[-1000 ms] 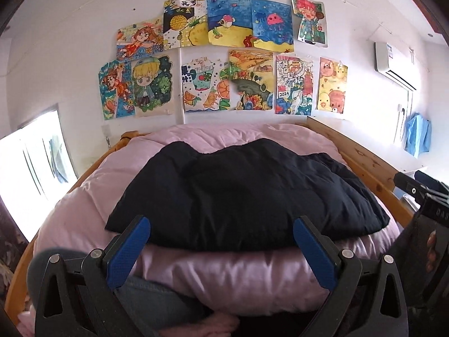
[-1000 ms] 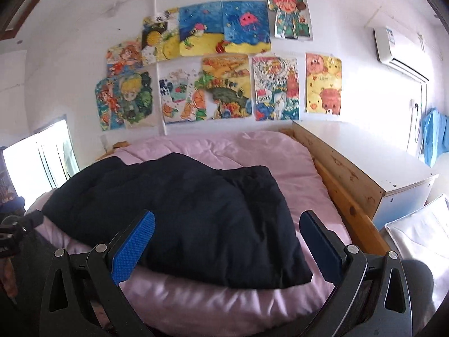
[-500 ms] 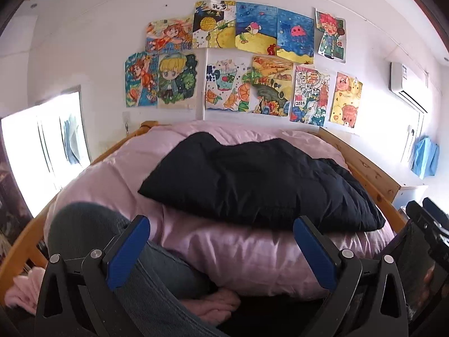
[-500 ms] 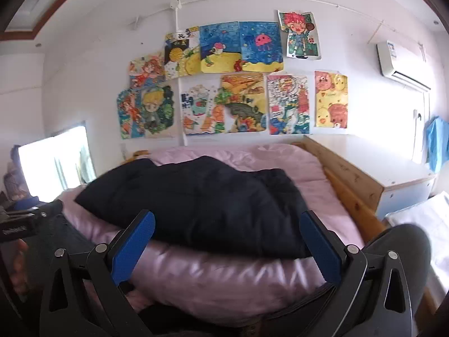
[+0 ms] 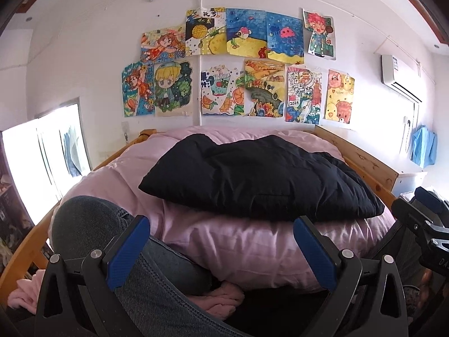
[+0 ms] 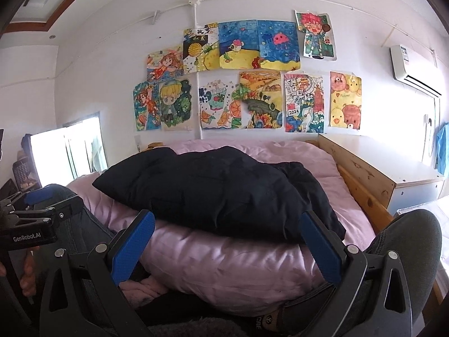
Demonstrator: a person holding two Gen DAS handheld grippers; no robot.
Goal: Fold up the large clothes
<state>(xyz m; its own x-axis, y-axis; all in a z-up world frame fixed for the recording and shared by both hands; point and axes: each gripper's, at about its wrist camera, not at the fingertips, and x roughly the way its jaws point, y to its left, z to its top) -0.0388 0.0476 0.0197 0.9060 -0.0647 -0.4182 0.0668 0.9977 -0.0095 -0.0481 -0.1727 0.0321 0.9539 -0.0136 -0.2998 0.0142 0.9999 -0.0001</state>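
A white wall hung with bright children's drawings (image 5: 241, 64) rises behind a wooden-framed bed (image 5: 362, 160) covered by a puffy pink duvet (image 5: 252, 247). On top of the duvet, roughly at its middle, lies the black padded jacket (image 5: 261, 179), bunched into a low, rumpled mound with a looser flap trailing off toward the right side.

The left tool (image 5: 221, 250) is held low in front of the bed's near edge, its blue pads spread wide and holding nothing. The right tool (image 6: 227, 247) does the same, spread wide and empty, well short of the jacket. The person's knees in grey jeans (image 5: 92, 219) sit on either side.

The jacket looks soft, bulky and light, with a smooth shell likely to slide on the satin-like duvet. Thick quilting would spring back, so a deep pinch through a single layer at a hem, cuff or shoulder seam seems the best hold, with each tool taking one end to spread it flat.
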